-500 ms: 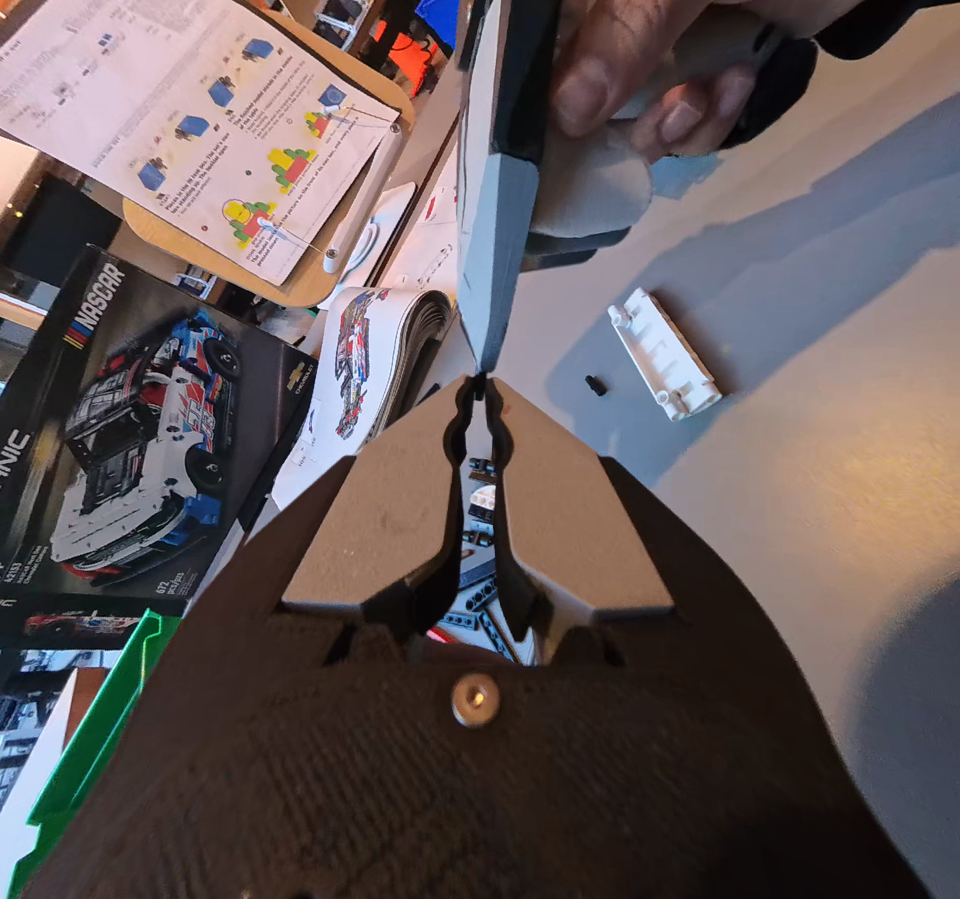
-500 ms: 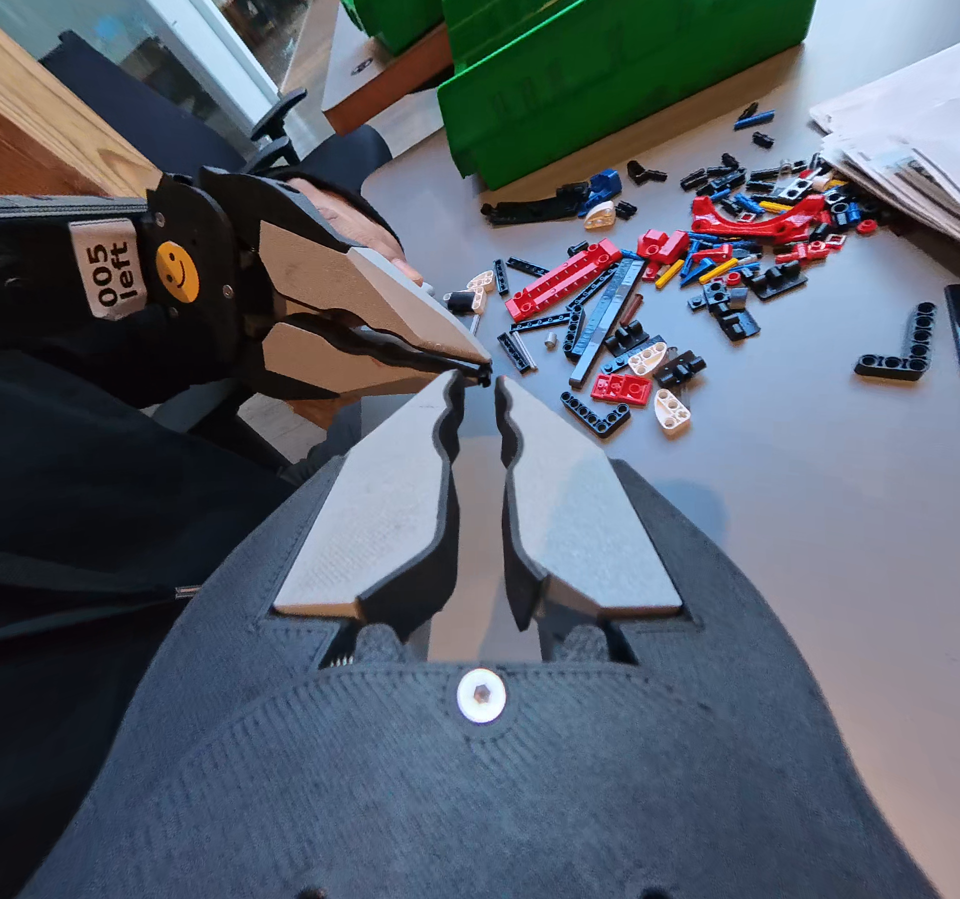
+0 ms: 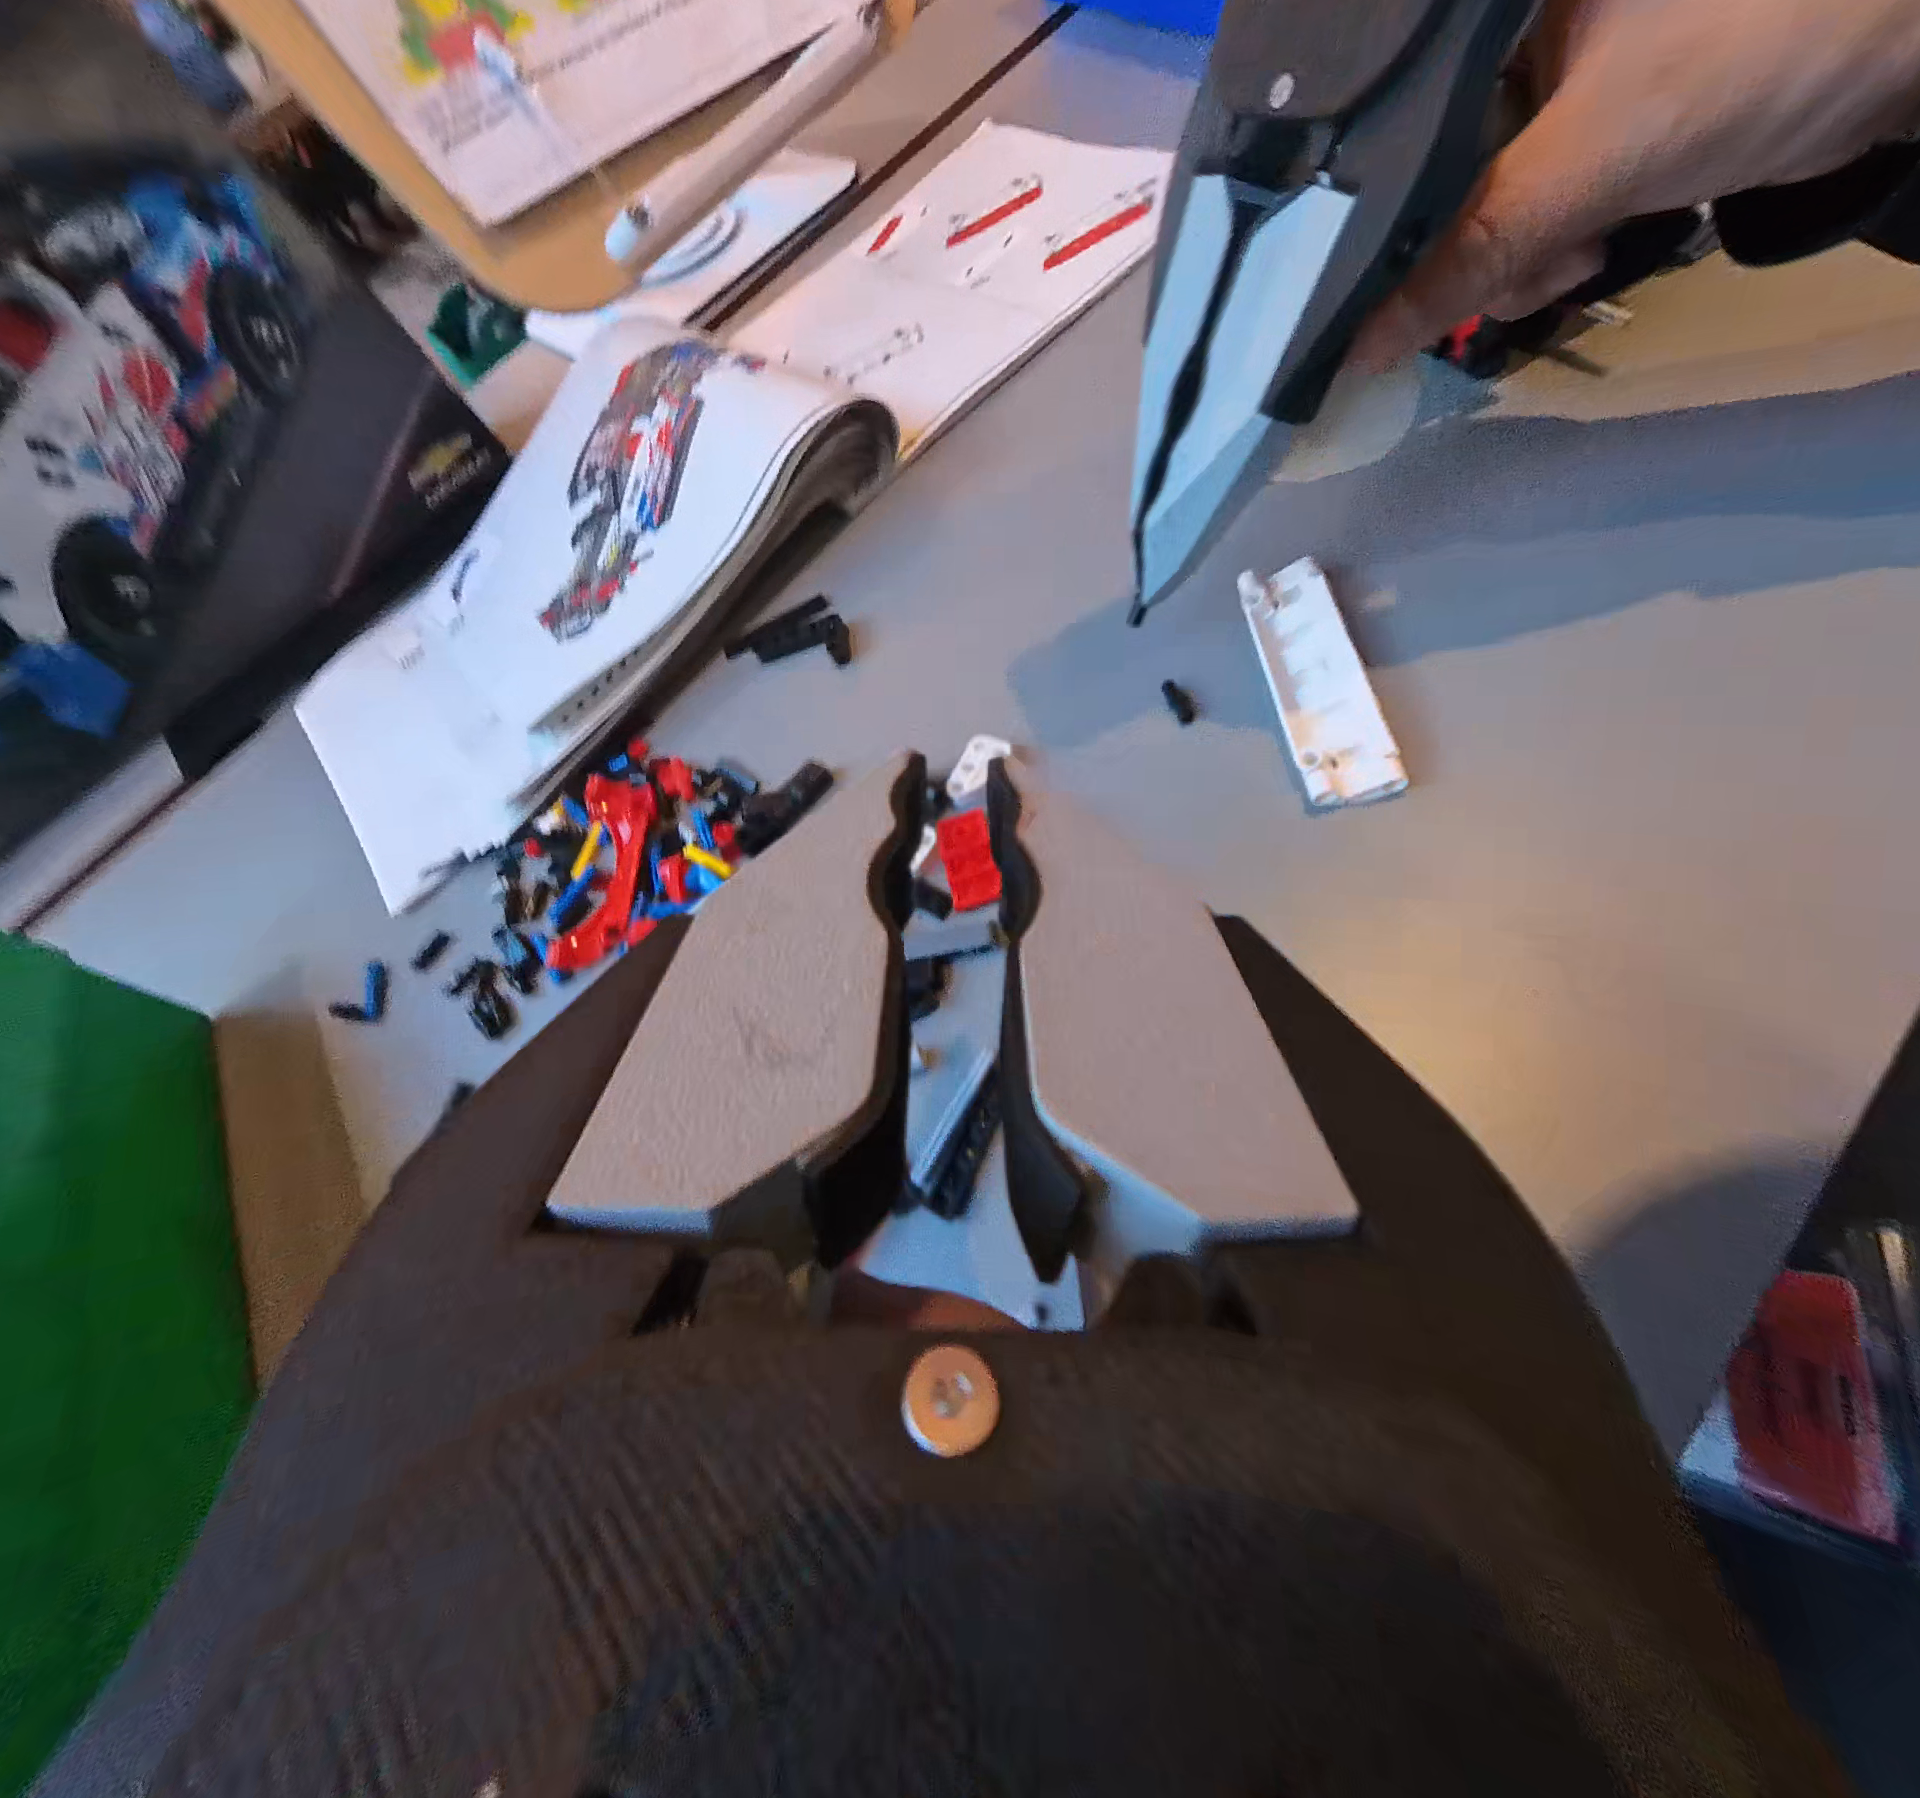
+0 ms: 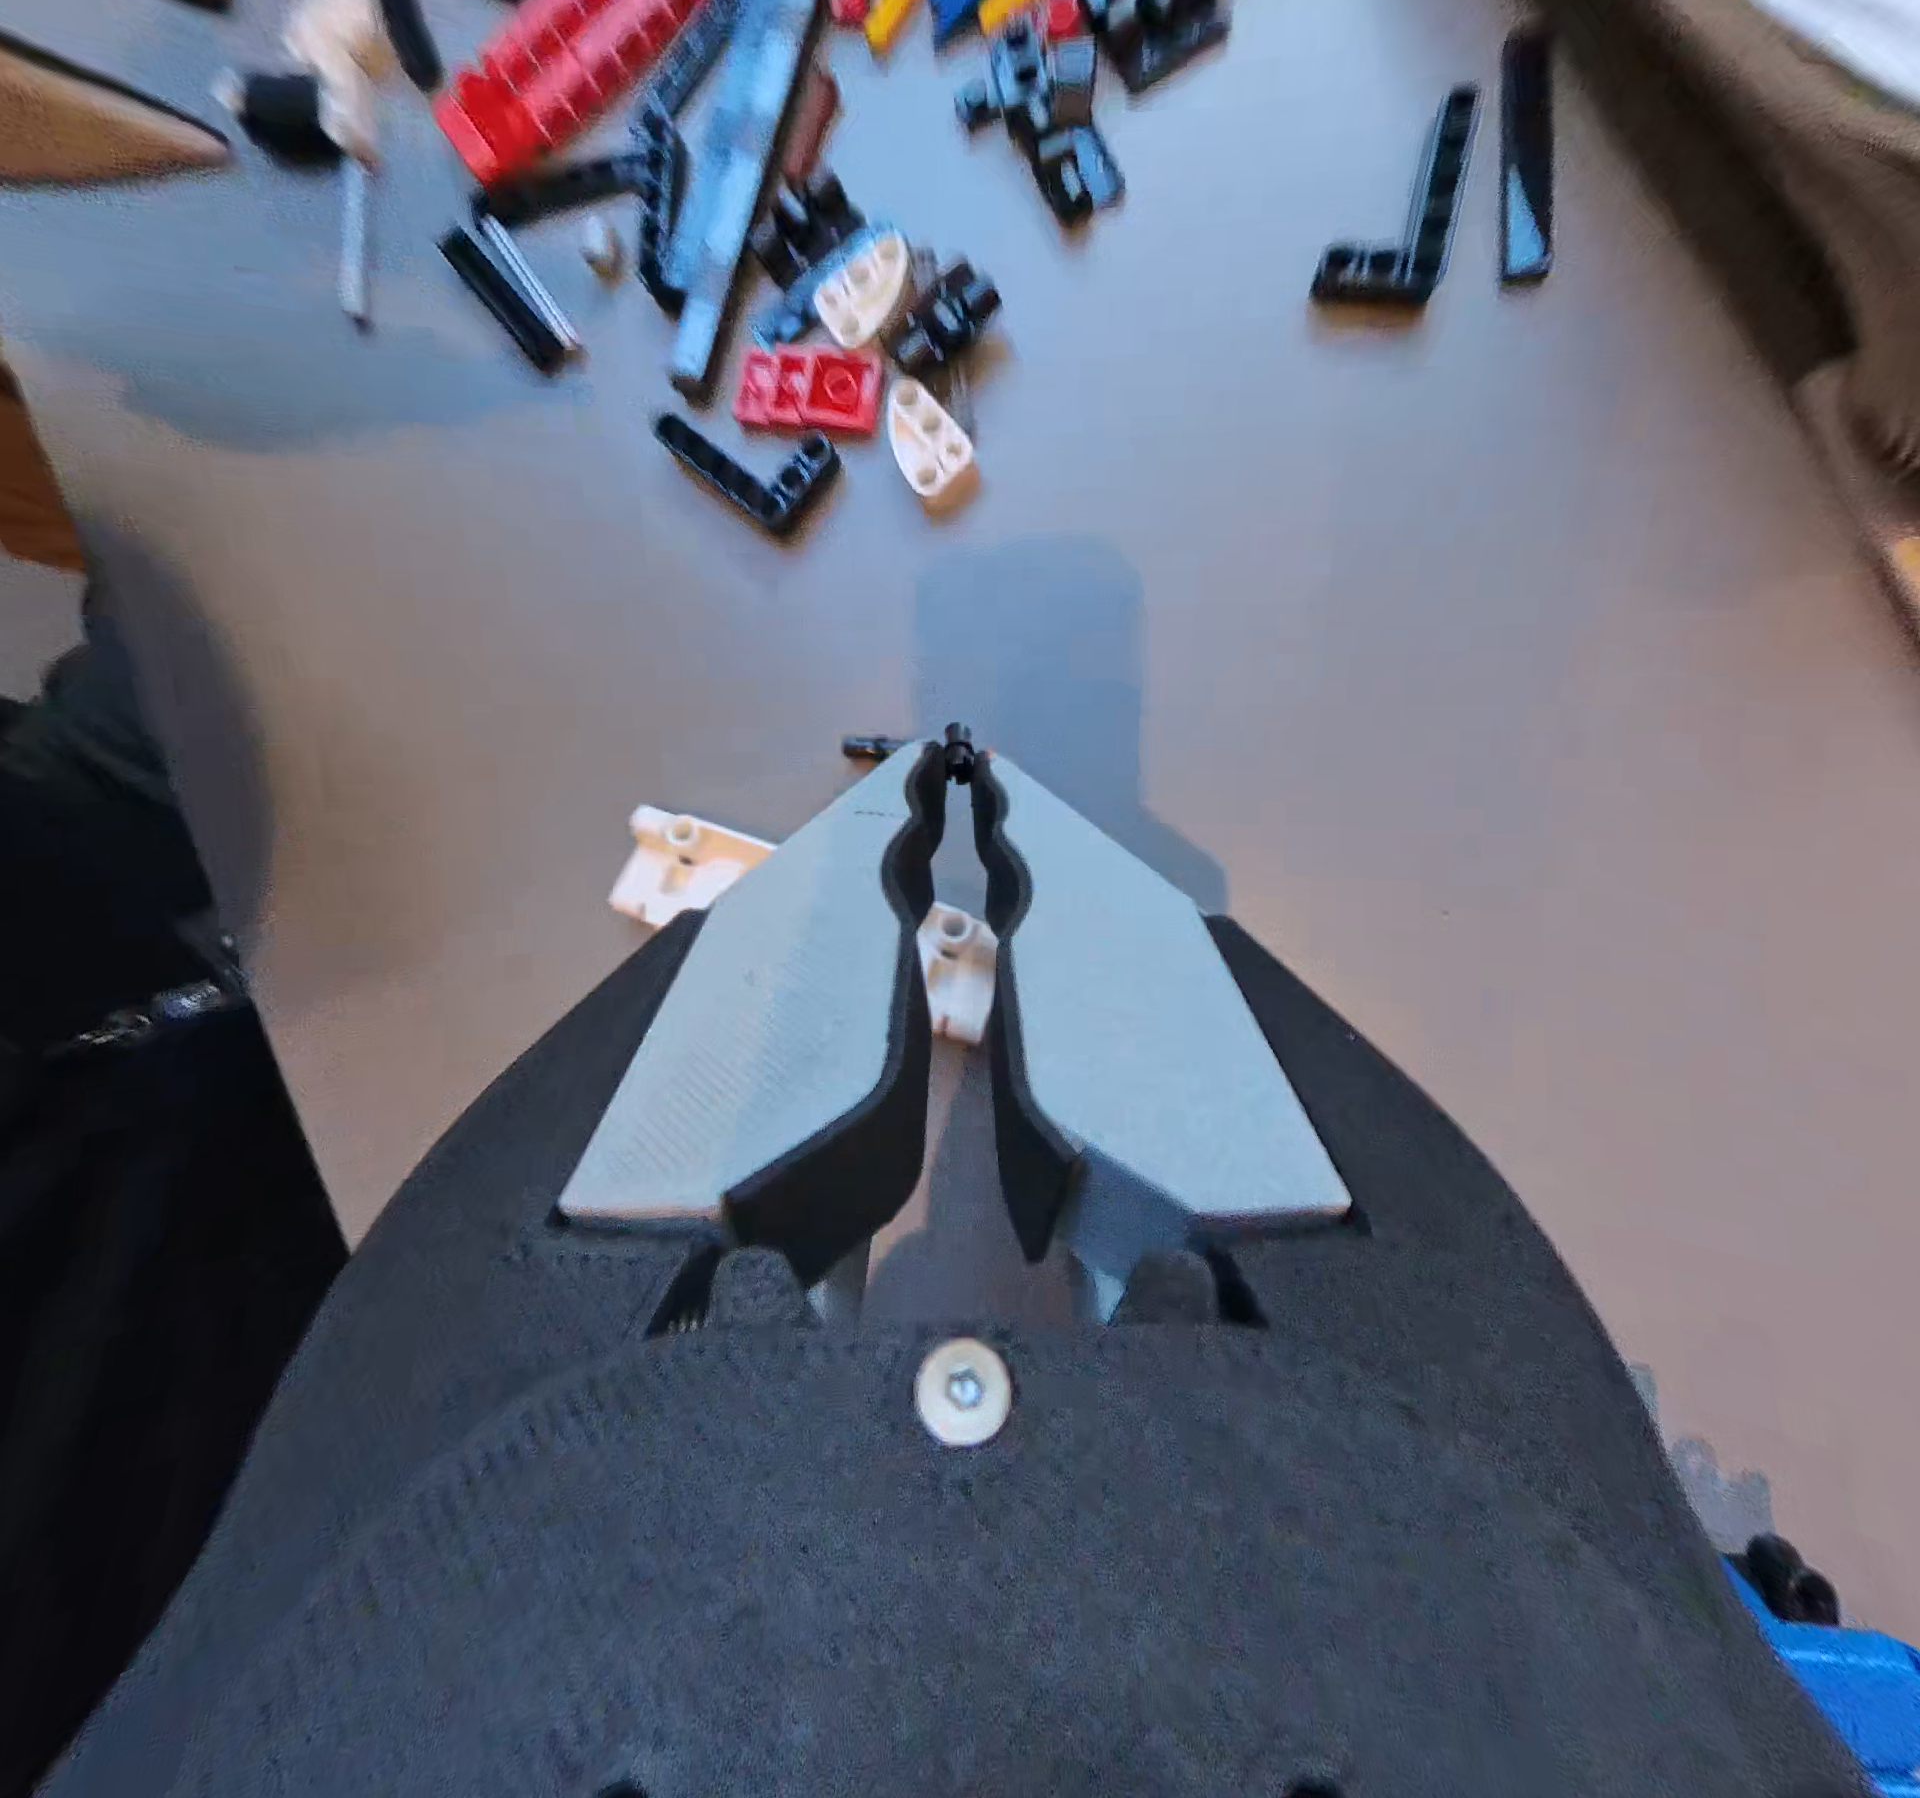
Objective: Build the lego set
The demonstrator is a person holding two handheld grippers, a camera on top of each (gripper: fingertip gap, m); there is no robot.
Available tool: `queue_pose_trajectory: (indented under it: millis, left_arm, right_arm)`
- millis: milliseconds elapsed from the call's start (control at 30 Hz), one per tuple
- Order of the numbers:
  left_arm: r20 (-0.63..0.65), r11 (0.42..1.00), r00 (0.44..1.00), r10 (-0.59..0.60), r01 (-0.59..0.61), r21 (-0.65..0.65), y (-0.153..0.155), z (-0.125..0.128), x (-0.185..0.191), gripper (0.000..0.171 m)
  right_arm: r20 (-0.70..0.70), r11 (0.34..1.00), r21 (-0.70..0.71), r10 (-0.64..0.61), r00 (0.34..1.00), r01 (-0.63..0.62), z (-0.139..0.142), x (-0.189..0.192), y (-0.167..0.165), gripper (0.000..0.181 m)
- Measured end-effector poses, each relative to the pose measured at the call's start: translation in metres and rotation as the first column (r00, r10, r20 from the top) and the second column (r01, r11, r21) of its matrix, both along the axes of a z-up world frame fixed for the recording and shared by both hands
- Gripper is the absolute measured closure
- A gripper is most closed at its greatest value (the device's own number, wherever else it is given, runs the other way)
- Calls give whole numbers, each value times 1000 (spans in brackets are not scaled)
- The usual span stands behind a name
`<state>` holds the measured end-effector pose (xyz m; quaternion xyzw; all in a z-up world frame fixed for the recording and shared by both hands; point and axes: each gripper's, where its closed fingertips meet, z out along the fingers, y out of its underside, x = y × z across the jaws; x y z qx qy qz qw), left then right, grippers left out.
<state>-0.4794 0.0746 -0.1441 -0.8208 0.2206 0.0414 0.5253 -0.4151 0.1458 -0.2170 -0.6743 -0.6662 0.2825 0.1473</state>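
Pinching a small black pin (image 4: 956,749) at their very tips, the fingers of the right gripper (image 4: 958,761) are closed on it just above the grey surface (image 4: 1455,813). A second black pin (image 3: 1177,701) lies loose on the surface close to those tips, between them and a white panel piece (image 3: 1322,680) that rests flat just beside it. In the right wrist view that white panel sits partly hidden under the right gripper's fingers.

The left gripper (image 3: 951,777) hangs over the near edge of a scattered pile of lego parts (image 3: 623,855), its fingers a narrow gap apart and holding nothing; a red plate (image 3: 966,860) and a white piece show through the gap. The pile holds red, blue, yellow and black pieces, among them a long red beam (image 4: 592,34) and two black L-shaped beams (image 4: 764,481).

An open instruction booklet (image 3: 623,543) lies beyond the pile, with the set's box (image 3: 156,460) leaning further left and a green bin (image 3: 104,1333) at the left edge. A person's hand (image 3: 1683,117) grips the right gripper's body at top right of the left wrist view.
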Motion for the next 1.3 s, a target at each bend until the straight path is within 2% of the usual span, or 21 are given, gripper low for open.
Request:
queue_pose_trajectory:
  millis: [133,267,400,600,733,833,967,1067,1133,1233,1300]
  left_arm:
    - [42,995,997,57,-53,-84,-10,-19,-18,162]
    - [25,982,994,109,-104,-158,-18,-36,-31,158]
    - [65,964,981,181,-164,-209,-24,-45,-47,153]
    - [75,932,948,310,-287,-222,-33,-35,-85,151]
    - [53,897,919,390,-366,-248,-30,-17,-120,151]
    - [4,859,919,394,-367,-358,-20,-18,-137,144]
    - [-163,827,940,300,-341,-447,5,-26,-150,150]
    - [-228,777,961,154,-261,-572,19,-41,-154,152]
    - [-233,718,972,41,-190,-669,22,-56,-156,153]
    - [-269,611,962,-42,-188,-769,20,-77,-171,151]
    - [-290,570,953,-87,-191,-799,17,-86,-179,151]
  right_arm:
    - [147,998,-1,55,988,-56,-24,9,-4,175]
    - [163,990,98,85,983,-102,-20,11,3,170]
    - [176,986,100,113,978,-132,-21,15,0,169]
    - [122,988,100,105,987,-117,-11,12,-2,168]
    - [3,988,121,92,996,-92,11,3,-5,168]
    - [-102,991,117,79,992,-67,25,-5,-11,169]
    - [-137,989,130,94,986,-77,29,-6,-15,171]
    - [-158,990,111,101,982,-84,33,-5,-18,171]
    - [-164,991,99,108,981,-92,34,-3,-20,171]
    - [-161,991,101,107,981,-92,32,1,-19,171]
    - [-164,991,96,103,981,-88,32,4,-18,171]
